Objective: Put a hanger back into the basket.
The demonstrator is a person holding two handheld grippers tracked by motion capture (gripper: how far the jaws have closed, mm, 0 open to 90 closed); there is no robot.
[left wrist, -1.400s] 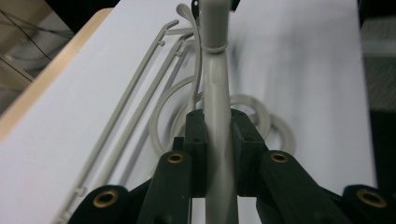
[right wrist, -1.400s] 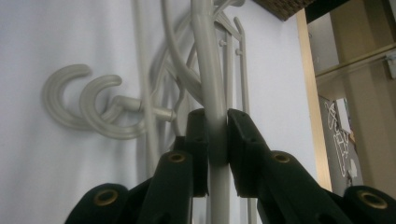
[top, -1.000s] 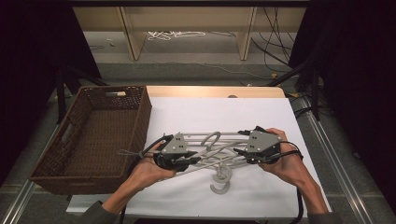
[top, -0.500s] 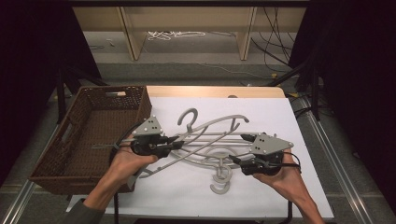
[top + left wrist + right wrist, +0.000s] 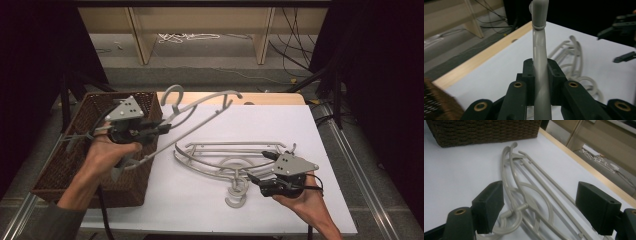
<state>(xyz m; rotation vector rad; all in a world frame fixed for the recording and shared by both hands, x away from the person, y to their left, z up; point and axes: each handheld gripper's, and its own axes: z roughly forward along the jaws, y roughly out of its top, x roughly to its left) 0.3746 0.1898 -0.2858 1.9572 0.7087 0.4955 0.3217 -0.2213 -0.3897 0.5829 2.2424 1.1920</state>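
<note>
A person works at a white table (image 5: 200, 210) with a hand-held gripper in each hand. The left gripper (image 5: 159, 131) has its jaws pinched tight on the arm of a grey plastic coat hanger (image 5: 200, 107), which is held up in the air, tilted, partly above the front corner of a brown wicker basket (image 5: 75, 175) at the table's left side. In the left gripper view the hanger's bar (image 5: 540, 75) runs straight up between the two black pads. The right gripper (image 5: 256, 167) has just been spreading its jaws; they stand wide apart with nothing pressed between them, just over a pile of similar grey hangers (image 5: 225, 160) lying flat on the table. In the right gripper view those hangers (image 5: 529, 195) lie between and beyond the parted pads.
</note>
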